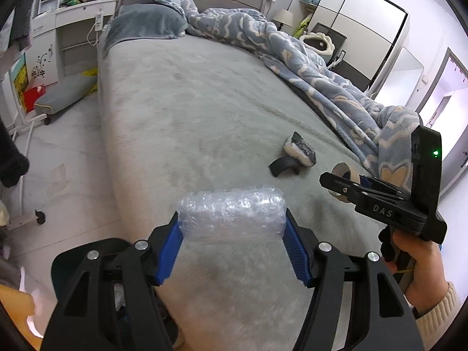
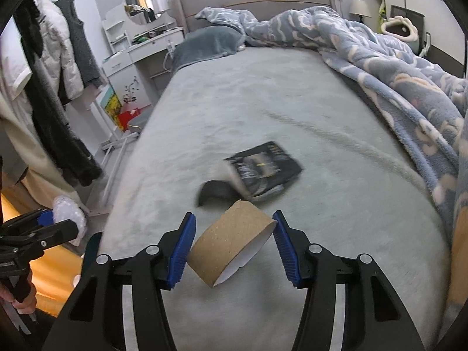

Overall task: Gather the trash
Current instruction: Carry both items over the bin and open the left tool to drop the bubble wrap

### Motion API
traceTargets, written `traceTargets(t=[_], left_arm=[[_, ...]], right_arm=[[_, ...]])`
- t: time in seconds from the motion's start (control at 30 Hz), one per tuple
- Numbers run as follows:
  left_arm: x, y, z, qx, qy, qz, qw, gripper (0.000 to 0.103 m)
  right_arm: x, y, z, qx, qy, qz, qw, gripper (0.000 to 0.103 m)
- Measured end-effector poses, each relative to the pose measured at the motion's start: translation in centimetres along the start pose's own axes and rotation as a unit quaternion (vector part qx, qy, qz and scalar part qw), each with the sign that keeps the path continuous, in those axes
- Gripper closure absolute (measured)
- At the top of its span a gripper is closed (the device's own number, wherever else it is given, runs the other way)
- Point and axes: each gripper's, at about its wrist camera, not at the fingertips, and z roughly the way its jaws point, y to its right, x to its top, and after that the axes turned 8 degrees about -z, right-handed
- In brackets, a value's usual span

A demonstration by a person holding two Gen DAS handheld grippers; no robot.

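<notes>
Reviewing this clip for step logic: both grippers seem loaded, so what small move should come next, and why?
Probably carry both loads off the bed to wherever trash goes; no bin shows. The left gripper is clamped on the bubble wrap, and the right gripper has the cardboard tube between its jaws. The black packet still lies on the bed, but neither gripper is free.

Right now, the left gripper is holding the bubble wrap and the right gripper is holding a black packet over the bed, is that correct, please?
Not quite. The left gripper does hold the bubble wrap, but the right gripper has a cardboard tube between its fingers, not the black packet, which lies on the bed beyond it. The right wrist view shows this.
</notes>
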Motion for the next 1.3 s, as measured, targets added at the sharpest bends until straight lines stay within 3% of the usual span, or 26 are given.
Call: traceTargets(t=[0.43, 0.7, 0.87, 1.3], left_arm=[[-2.3, -5.5, -3.3, 0.046, 0.002, -0.011, 0.9989, 0.036], [-3.9, -11.2, -3.4, 0.098, -0.033, -0.047, 0.9935, 0.036], [-4.5, -14.8, -3.3, 0.103, -0.063, -0.084, 0.9891, 0.036], [-7.2, -20.1, -2.4, 0.124, -0.136, -0.105, 0.9774, 0.034]], right_arm=[[-0.6, -9.2, 0.5, 0.053, 0.003, -0.032, 0.998, 0.048], [-0.2, -15.0, 1.3, 0.087, 0.001, -0.065, 0.994, 0.048], [0.0, -17.8, 2.7, 0.101, -0.011, -0.082, 0.991, 0.048], [0.4, -23.1, 5.6, 0.123, -0.032, -0.108, 0.986, 0.048]])
